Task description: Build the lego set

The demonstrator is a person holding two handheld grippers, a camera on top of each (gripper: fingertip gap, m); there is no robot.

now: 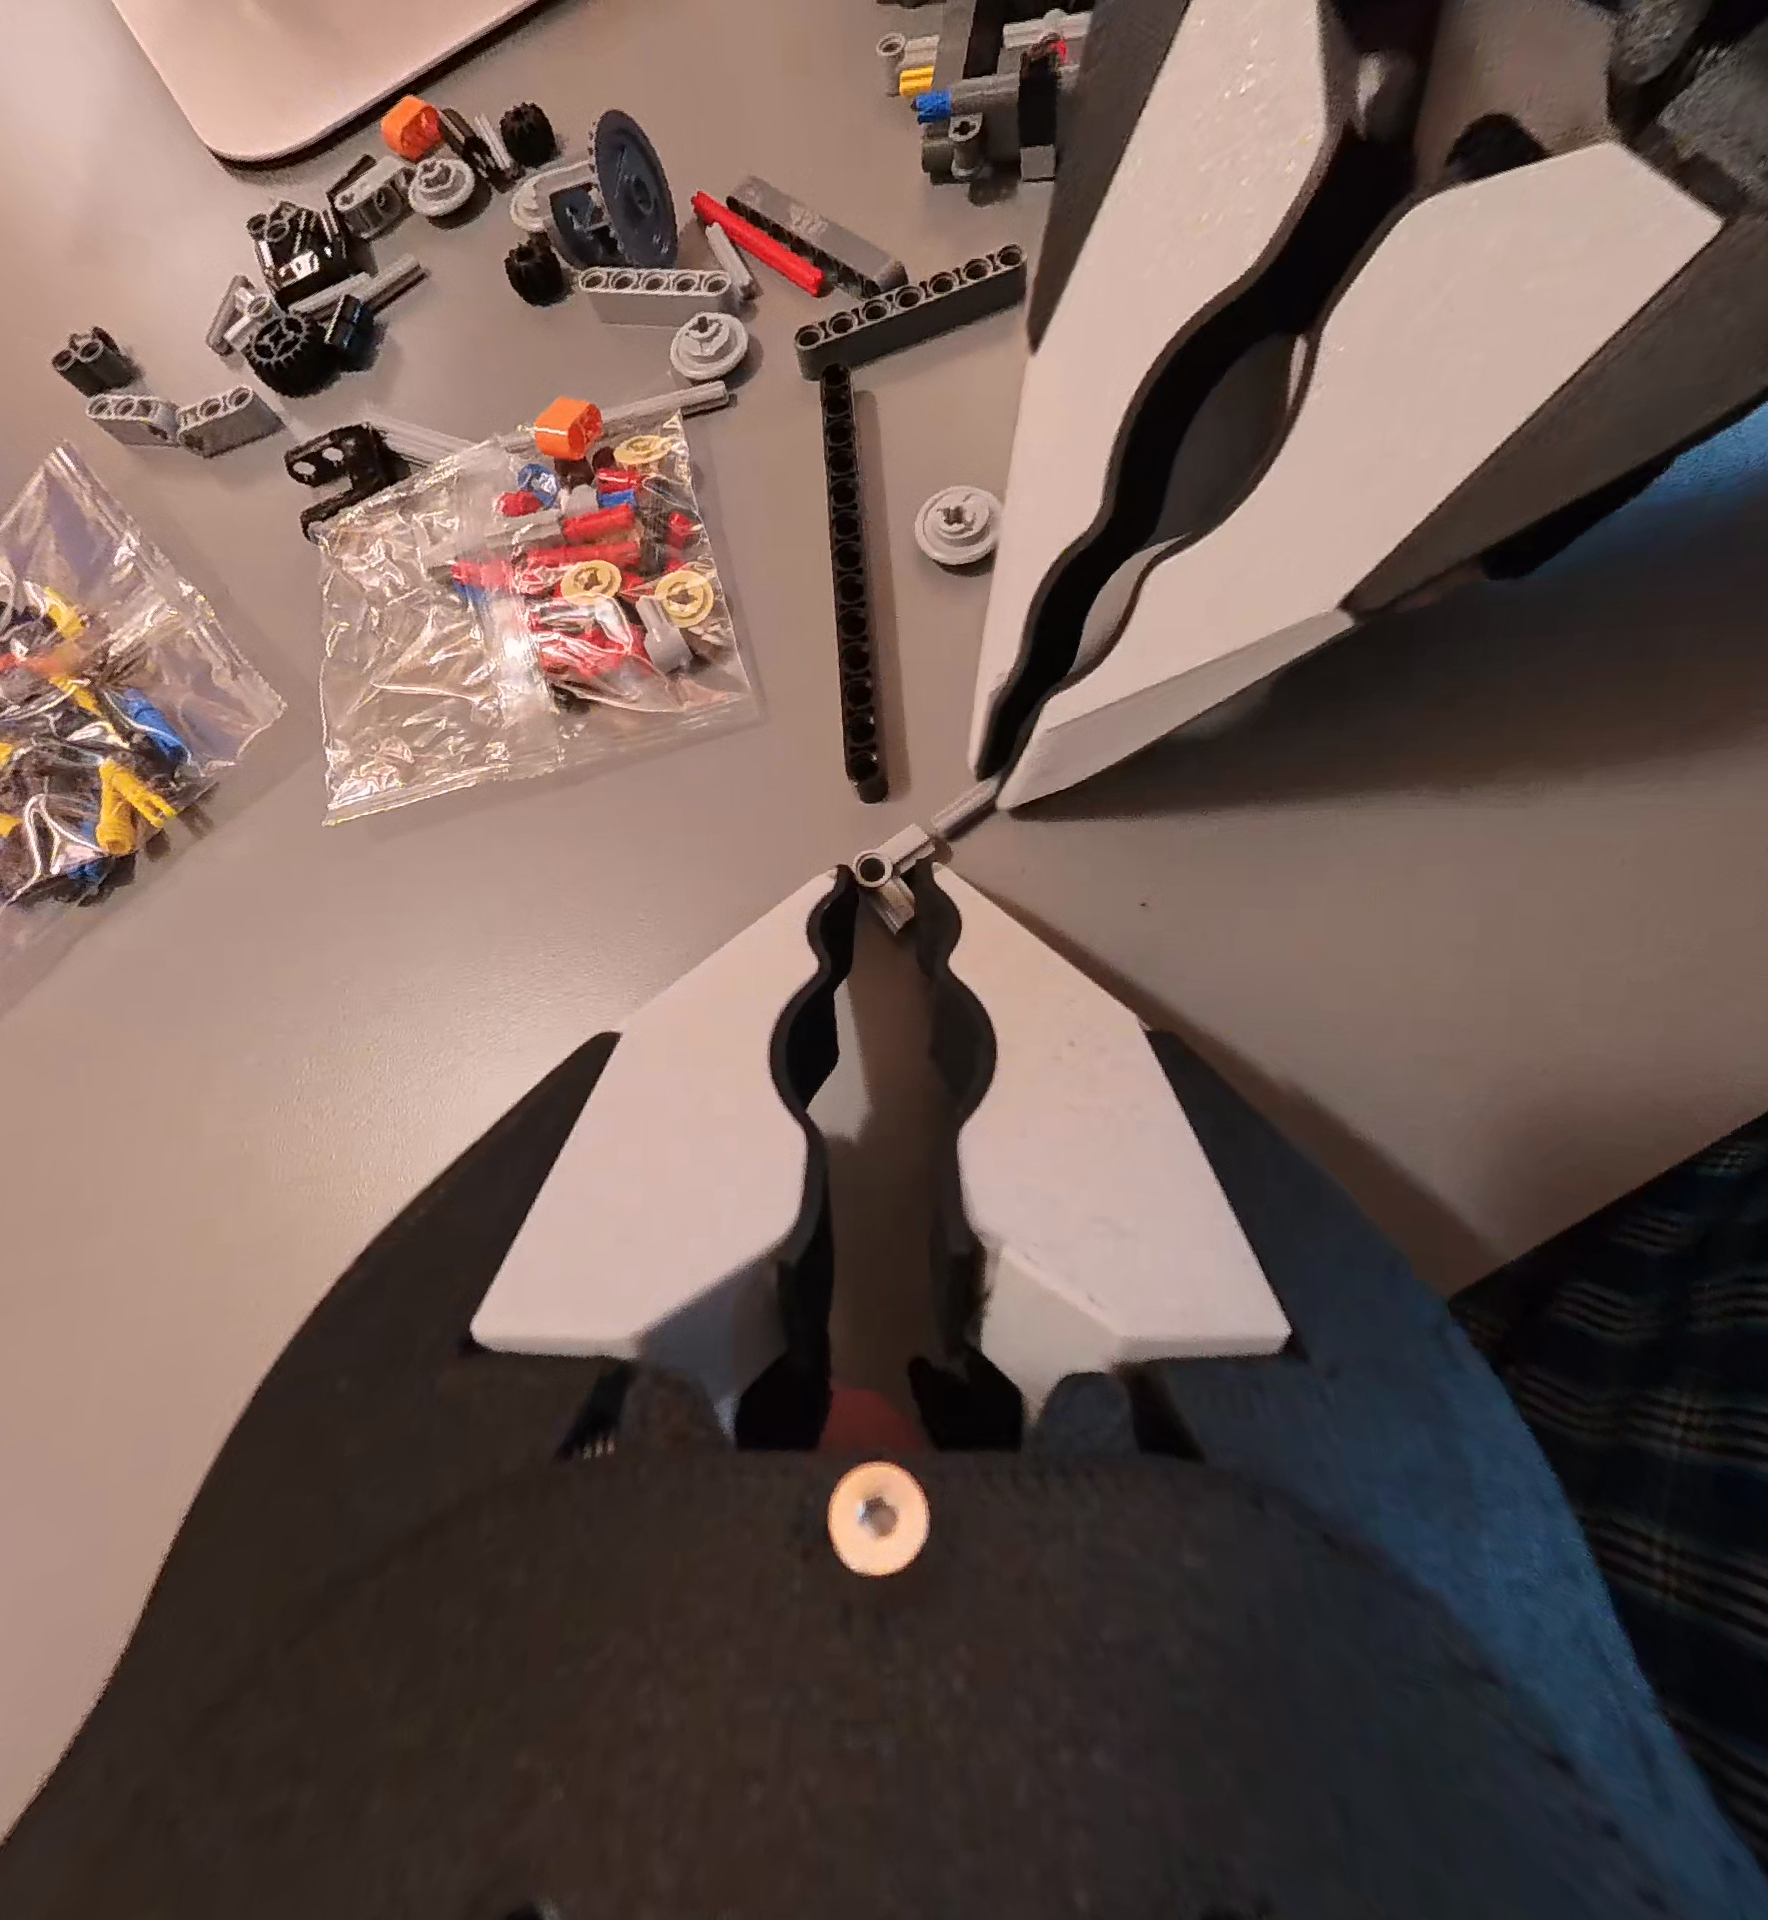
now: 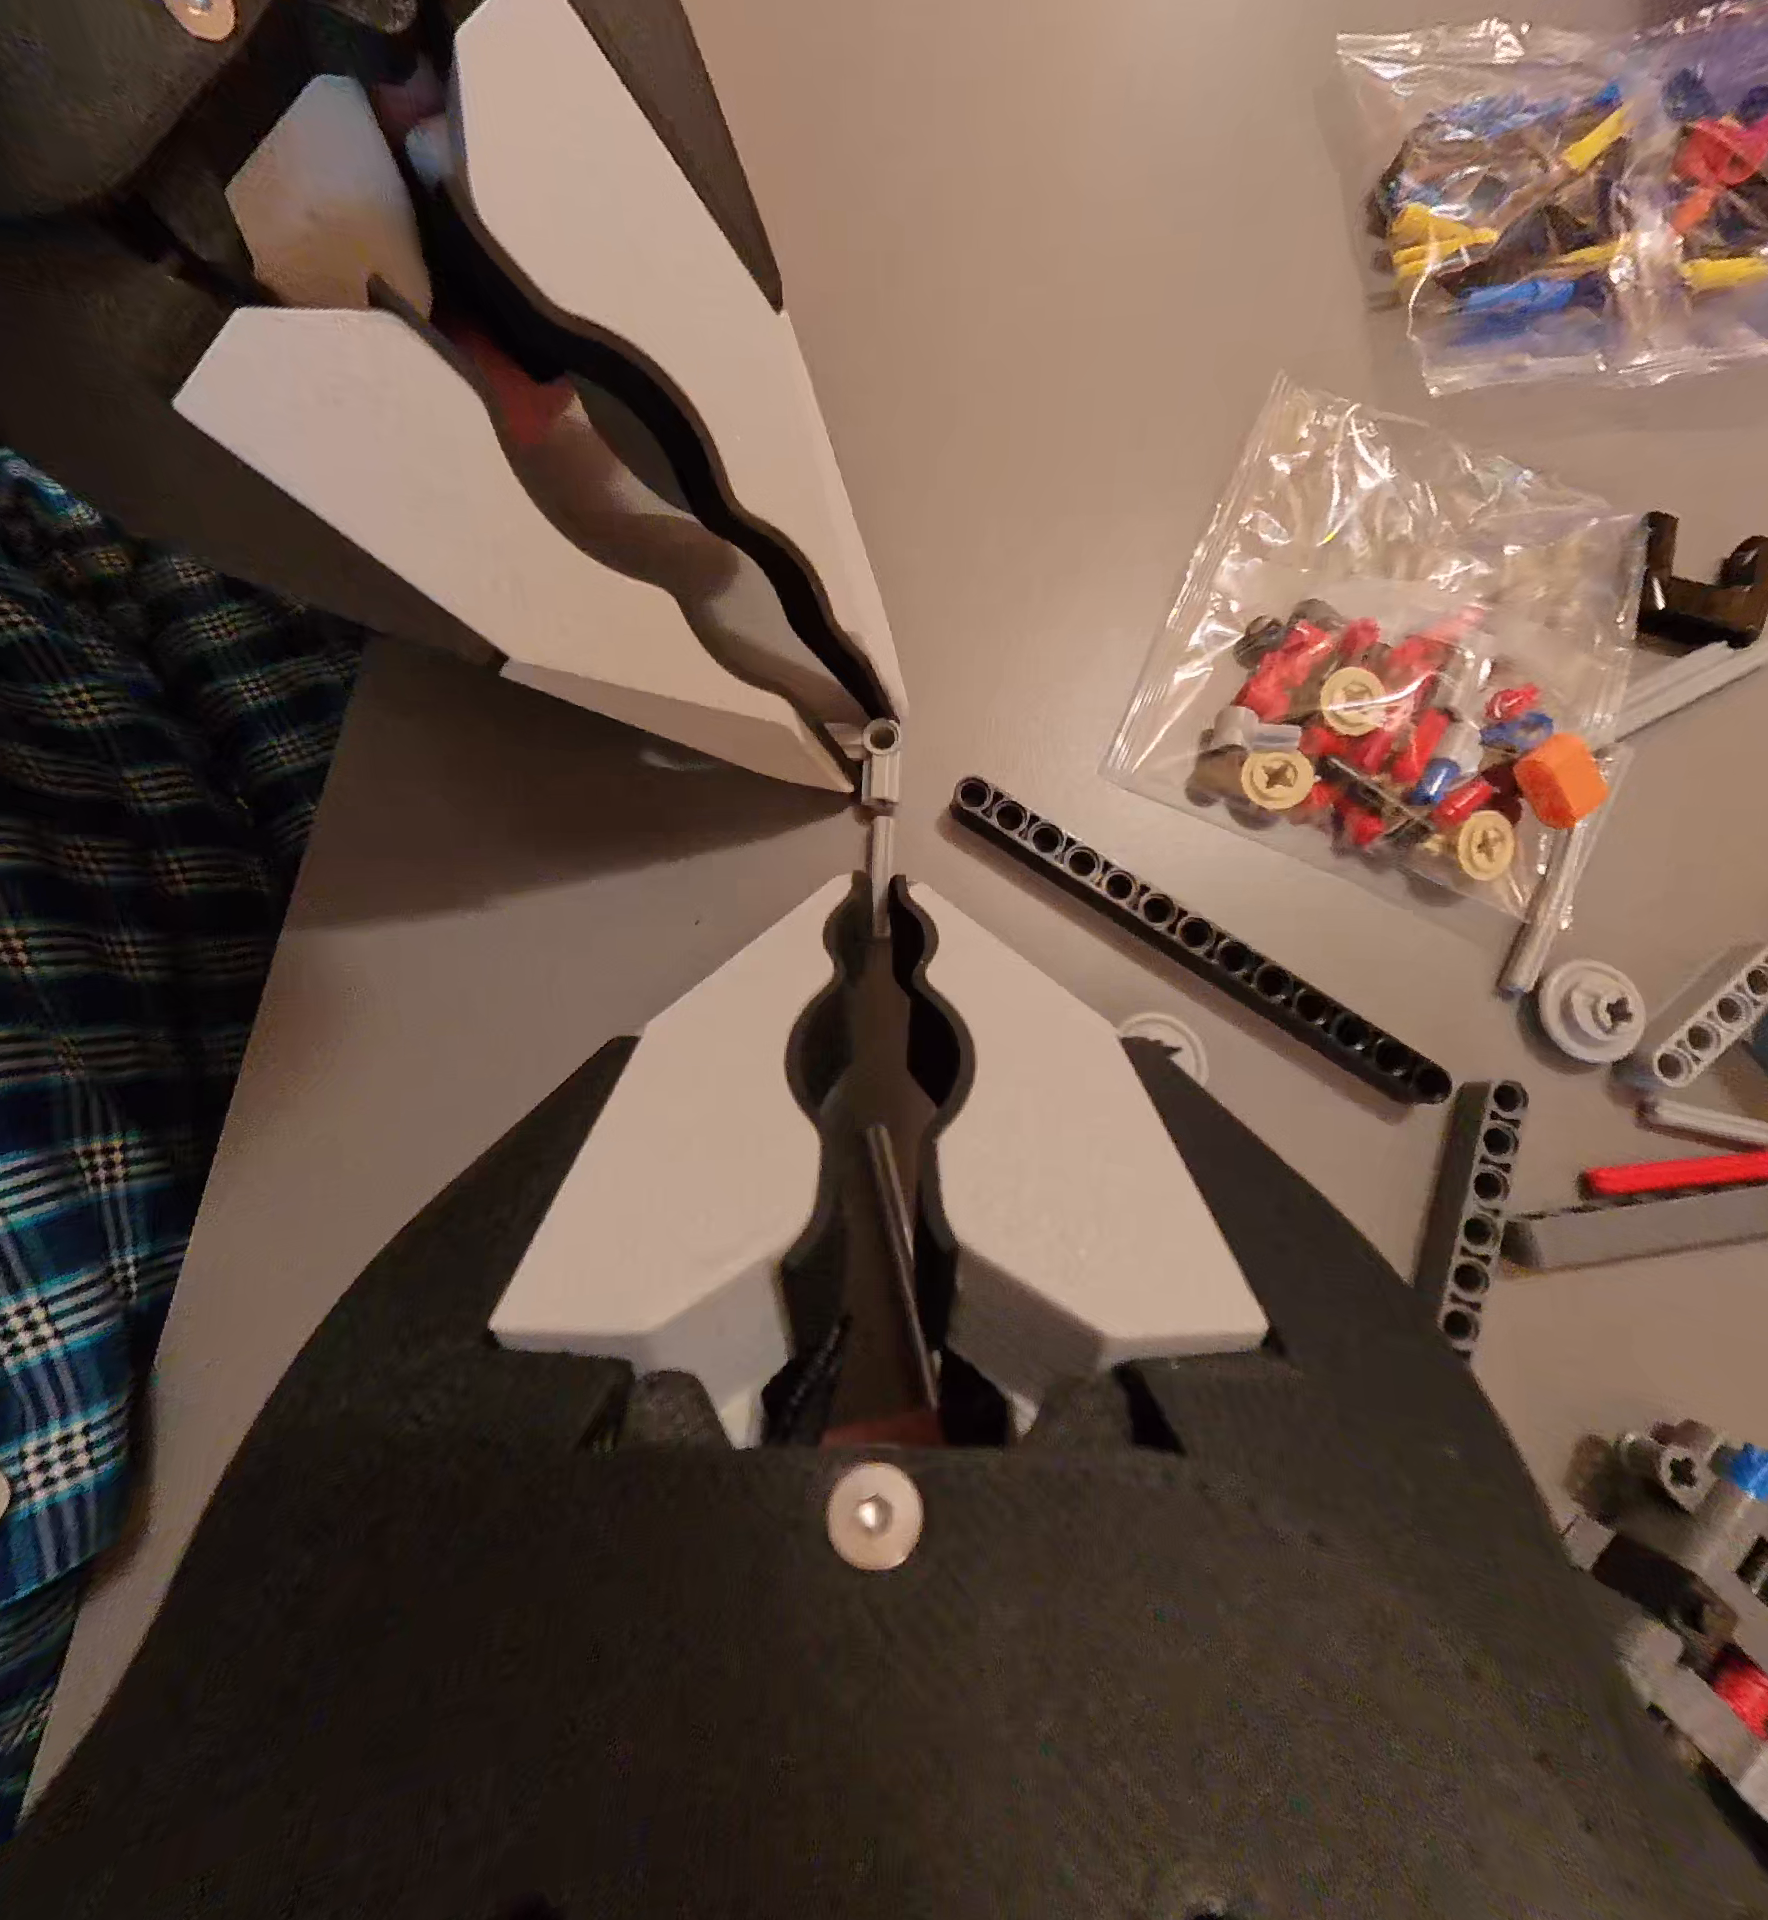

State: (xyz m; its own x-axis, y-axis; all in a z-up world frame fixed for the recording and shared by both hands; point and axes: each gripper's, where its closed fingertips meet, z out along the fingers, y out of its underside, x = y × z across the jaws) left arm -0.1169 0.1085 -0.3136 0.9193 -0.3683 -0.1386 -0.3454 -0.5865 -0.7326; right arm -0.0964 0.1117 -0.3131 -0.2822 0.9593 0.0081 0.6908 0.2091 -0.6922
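My left gripper [image 1: 888, 883] is shut on a small light-grey connector [image 1: 890, 878] with a round hole, held above the grey table. My right gripper [image 2: 878, 888] is shut on a thin grey axle [image 2: 878, 857]. The two grippers meet tip to tip. In the left wrist view the right gripper [image 1: 989, 784] comes in from the upper right with the axle [image 1: 963, 812] reaching the connector. In the right wrist view the left gripper [image 2: 864, 753] comes in from the upper left, holding the connector [image 2: 875, 764] right at the axle's end.
A long black beam [image 1: 852, 582] lies just beyond the grippers. Two clear bags of small parts [image 1: 537, 603] [image 1: 59, 686] lie on the left. Loose beams, gears and pulleys [image 1: 631, 197] are scattered farther back. A partly built grey frame [image 2: 1711, 1621] sits at the right. A person's plaid sleeve [image 2: 80, 935] is near. Left and right tips are no more than a few centimetres apart.
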